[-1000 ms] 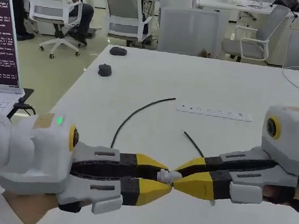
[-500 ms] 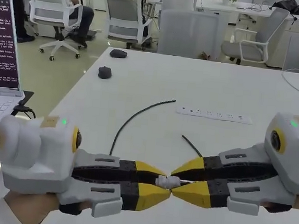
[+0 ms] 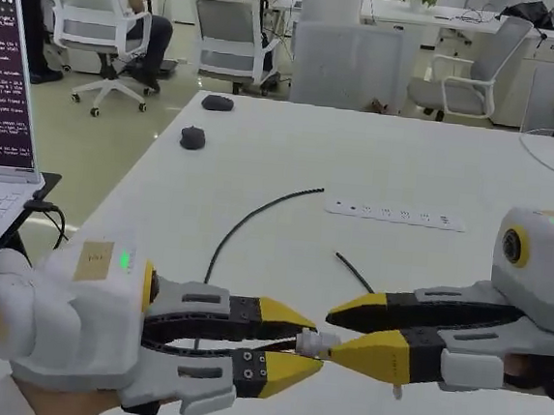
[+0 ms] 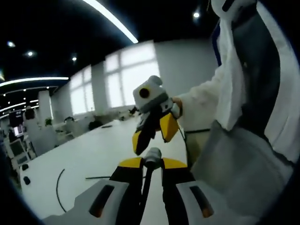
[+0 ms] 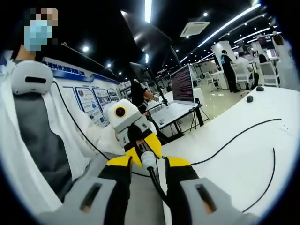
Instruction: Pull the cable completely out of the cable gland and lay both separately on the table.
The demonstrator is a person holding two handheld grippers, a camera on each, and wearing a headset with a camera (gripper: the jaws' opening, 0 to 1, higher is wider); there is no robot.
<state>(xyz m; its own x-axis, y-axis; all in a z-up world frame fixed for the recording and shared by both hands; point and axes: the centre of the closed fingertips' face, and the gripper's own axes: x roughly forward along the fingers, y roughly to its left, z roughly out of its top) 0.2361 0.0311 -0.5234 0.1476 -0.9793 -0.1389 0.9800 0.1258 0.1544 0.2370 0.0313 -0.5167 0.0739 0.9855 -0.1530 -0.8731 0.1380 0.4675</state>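
A small pale cable gland [image 3: 312, 344] sits between the yellow tips of my left gripper [image 3: 312, 345], which is shut on it, held a little above the white table [image 3: 426, 162]. My right gripper [image 3: 331, 334] faces it tip to tip with its jaws parted around the gland's end. The thin black cable [image 3: 257, 211] curves across the table behind the grippers, and a short end [image 3: 354, 271] shows beside the right gripper. In the left gripper view the gland [image 4: 152, 153] sits at the jaw tips with the cable [image 4: 146, 183] running back. In the right gripper view the gland [image 5: 148, 161] and cable [image 5: 157, 185] lie between its spread jaws.
A white power strip [image 3: 393, 215] lies beyond the cable. Two dark computer mice [image 3: 194, 138] rest near the far left edge. An open laptop [image 3: 1, 86] stands left of the table. Office chairs [image 3: 229, 33] and a seated person stand beyond it.
The right gripper's jaws have parted from shut around the gland. The left gripper has rolled slightly and keeps hold of the gland.
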